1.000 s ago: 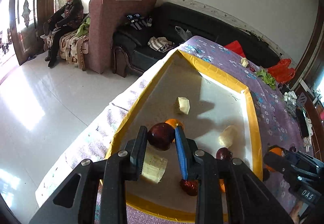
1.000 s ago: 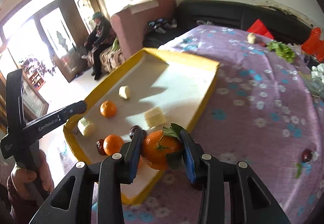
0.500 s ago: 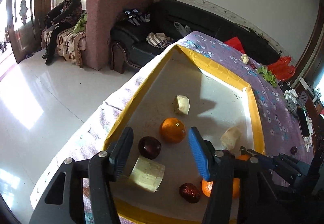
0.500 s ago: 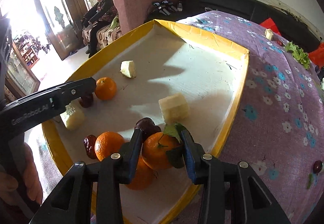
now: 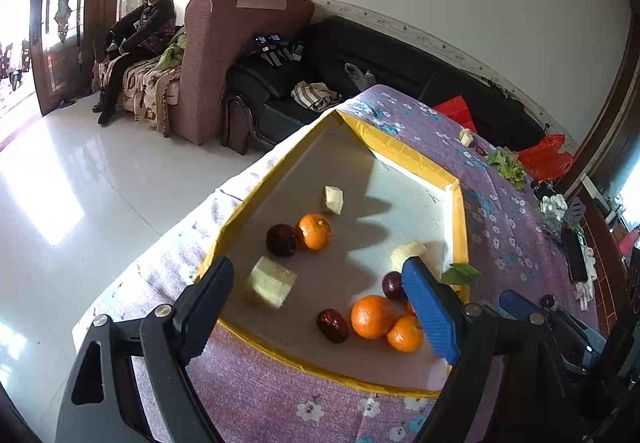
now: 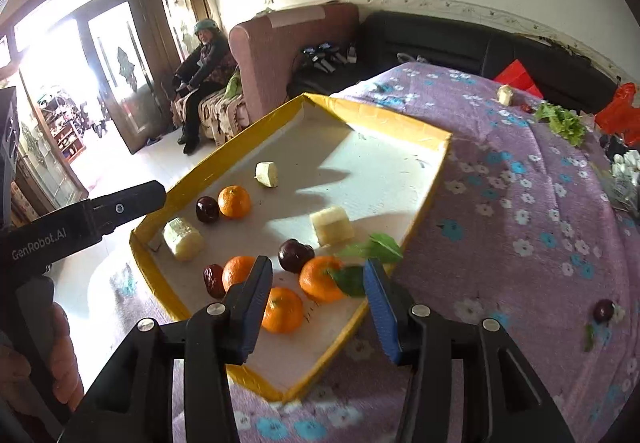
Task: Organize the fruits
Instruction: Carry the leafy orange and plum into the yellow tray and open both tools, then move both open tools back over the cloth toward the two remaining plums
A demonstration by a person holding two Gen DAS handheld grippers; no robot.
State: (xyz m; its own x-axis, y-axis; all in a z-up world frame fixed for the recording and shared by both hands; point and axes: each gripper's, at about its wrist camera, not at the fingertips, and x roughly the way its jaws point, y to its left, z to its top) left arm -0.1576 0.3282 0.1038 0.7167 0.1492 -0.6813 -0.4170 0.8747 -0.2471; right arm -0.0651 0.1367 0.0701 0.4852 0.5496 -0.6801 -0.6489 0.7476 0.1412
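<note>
My left tongs (image 5: 320,293) hang spread wide over the near end of the yellow-rimmed tray (image 5: 460,227), gripping nothing; a second ago they were clamped on the dark plum (image 5: 281,240), which now lies in the tray touching a tangerine (image 5: 315,231). My right tongs (image 6: 316,293) are also parted and empty: the leafy tangerine (image 6: 320,279) they pinched half a second ago now sits on the tray floor just beyond their tips, leaves toward the tray's right rim.

Counting inside the tray from the right view: four tangerines, the other two being one by the near-left rim (image 6: 236,271) and one nearest me (image 6: 282,310); two dark plums, the second (image 6: 295,255) beside the leafy tangerine; one red date (image 6: 213,280) near the left rim; three pale fruit chunks, at the left corner (image 6: 183,239), mid-tray (image 6: 332,225) and farther back (image 6: 267,174). Outside the tray, on the purple flowered cloth (image 6: 520,203), lies one more dark fruit (image 6: 603,310), well to the right.
</note>
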